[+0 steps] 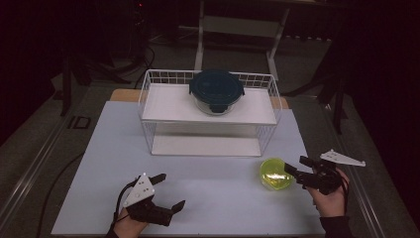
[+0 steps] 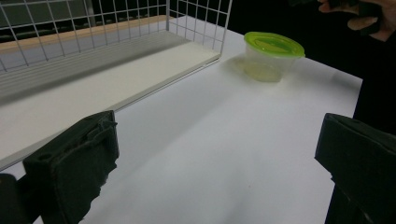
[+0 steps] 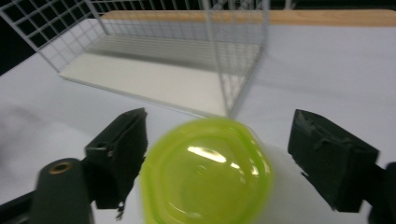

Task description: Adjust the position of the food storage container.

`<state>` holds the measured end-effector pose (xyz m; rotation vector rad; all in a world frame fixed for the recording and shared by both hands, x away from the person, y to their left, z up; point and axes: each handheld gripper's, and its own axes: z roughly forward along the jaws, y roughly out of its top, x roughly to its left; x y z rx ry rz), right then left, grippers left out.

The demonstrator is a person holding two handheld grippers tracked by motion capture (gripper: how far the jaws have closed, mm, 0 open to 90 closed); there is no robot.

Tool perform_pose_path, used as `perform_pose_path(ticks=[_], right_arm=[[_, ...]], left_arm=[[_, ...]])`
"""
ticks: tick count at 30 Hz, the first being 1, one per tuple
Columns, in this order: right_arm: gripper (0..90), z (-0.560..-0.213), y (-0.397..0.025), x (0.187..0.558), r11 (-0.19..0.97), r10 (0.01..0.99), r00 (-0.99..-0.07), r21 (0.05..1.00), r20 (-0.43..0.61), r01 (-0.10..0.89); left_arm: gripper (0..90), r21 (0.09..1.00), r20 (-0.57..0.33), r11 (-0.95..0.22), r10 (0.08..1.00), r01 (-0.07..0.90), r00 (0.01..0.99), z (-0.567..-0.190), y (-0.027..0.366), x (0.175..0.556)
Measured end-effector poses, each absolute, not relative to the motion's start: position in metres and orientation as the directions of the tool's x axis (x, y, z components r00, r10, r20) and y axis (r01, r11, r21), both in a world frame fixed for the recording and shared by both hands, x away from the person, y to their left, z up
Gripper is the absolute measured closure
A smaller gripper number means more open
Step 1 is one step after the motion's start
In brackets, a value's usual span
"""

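Observation:
A small clear tub with a lime-green lid [image 1: 275,173] stands on the white table, just right of the wire rack's front corner. My right gripper [image 1: 295,165] is open at the tub's right side. In the right gripper view the tub [image 3: 208,172] sits blurred between the two spread jaws of that gripper [image 3: 226,154], with a gap on each side. My left gripper [image 1: 168,191] rests open near the table's front left, with nothing in it. The left gripper view has its wide-apart jaws [image 2: 215,163] over bare table, and the tub [image 2: 273,53] stands farther off.
A white wire rack [image 1: 148,99] with two shelves stands at the middle back. A glass bowl with a dark teal lid [image 1: 216,89] sits on its upper shelf. The lower shelf [image 2: 116,79] is bare. A white mat [image 1: 223,198] covers the table between the grippers.

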<state>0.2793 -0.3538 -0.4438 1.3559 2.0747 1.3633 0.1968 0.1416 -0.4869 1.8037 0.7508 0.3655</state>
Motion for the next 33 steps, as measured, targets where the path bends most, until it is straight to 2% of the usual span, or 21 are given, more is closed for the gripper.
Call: perform_pose_path(ticks=[10,11,13,22,28,33], right_arm=[[33.4,-0.462,-0.375,0.277,0.104,0.871,-0.447,0.815,0.202,0.57],[40.1,-0.466,-0.38,0.276,0.109,0.882,-0.432,0.811,0.188,0.575],[41.8,-0.468,-0.381,0.276,0.11,0.887,-0.426,0.814,0.179,0.571],[64.6,-0.486,-0.385,0.276,0.133,0.908,-0.39,0.777,0.154,0.615],[88.7,-0.497,-0.384,0.278,0.154,0.903,-0.399,0.747,0.16,0.647],[89.9,-0.504,-0.38,0.28,0.166,0.895,-0.41,0.725,0.173,0.669]], left_arm=[[0.0,0.928,-0.114,-0.202,0.648,0.314,0.753,-0.487,0.141,0.197],[0.0,0.928,-0.113,-0.202,0.648,0.314,0.753,-0.487,0.141,0.197],[0.0,0.929,-0.119,-0.195,0.647,0.315,0.753,-0.487,0.142,0.197],[0.0,0.93,-0.12,-0.193,0.644,0.312,0.755,-0.487,0.142,0.197],[0.0,0.93,-0.122,-0.191,0.644,0.313,0.755,-0.487,0.142,0.197],[0.0,0.93,-0.118,-0.195,0.643,0.311,0.757,-0.487,0.141,0.197]])
